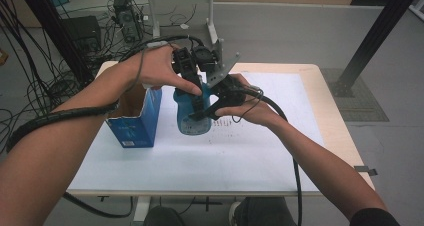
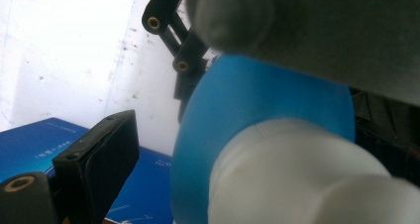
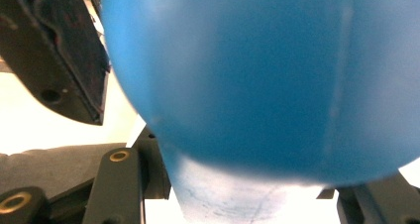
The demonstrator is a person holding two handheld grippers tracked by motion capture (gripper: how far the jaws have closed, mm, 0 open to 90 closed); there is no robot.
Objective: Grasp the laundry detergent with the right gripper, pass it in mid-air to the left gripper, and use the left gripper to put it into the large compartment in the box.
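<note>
A blue plastic bottle (image 1: 191, 117) with a white cap (image 2: 297, 179) is held up over the white sheet on the table. My right gripper (image 1: 206, 114) comes in from the right and is shut on the bottle's body (image 3: 257, 75), one jaw on each side. My left gripper (image 1: 196, 102) reaches down from above around the bottle's top. Its left jaw stands a little apart from the blue wall (image 2: 257, 100), so it is open; its other jaw is hidden behind the cap.
An open blue carton (image 1: 135, 118) stands upright just left of the bottle, near the table's left edge; its side (image 2: 29, 144) lies below my left jaw. The white sheet (image 1: 210, 156) covers most of the table (image 1: 345, 136). Cables trail from both grippers.
</note>
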